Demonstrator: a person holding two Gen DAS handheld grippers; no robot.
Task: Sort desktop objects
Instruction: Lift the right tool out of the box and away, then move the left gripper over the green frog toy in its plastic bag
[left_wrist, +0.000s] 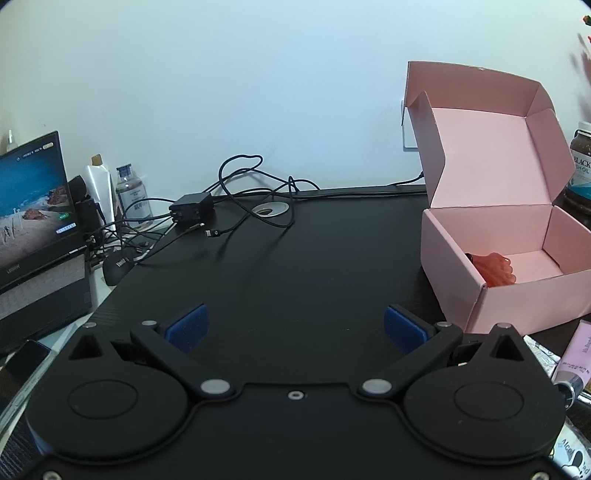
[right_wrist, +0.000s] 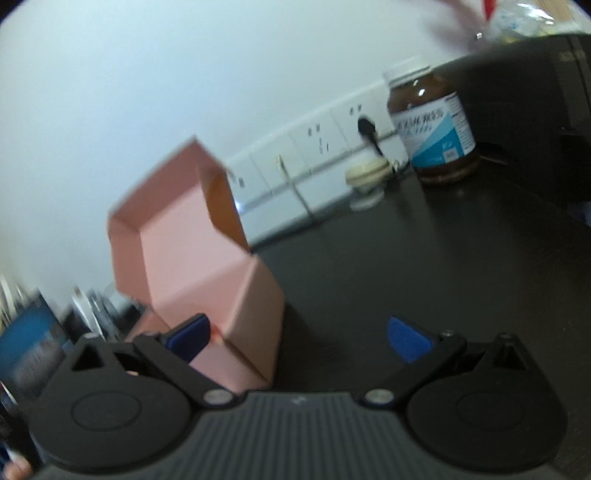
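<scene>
Both grippers spread wide, holding nothing.
The pink box (left_wrist: 509, 254) sat open with 1 orange item (left_wrist: 495, 271) inside; left gripper (left_wrist: 295, 326) and right gripper (right_wrist: 299, 339) hovered over the black desk (left_wrist: 314, 258).

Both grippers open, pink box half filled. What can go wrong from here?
1. The right gripper is very close to the pink box, one finger in front of its wall; the blurred view suggests motion, so it might shove the light box.
2. The upright lid may get knocked shut.
3. Loose cables near the left gripper could snag a finger.
</scene>
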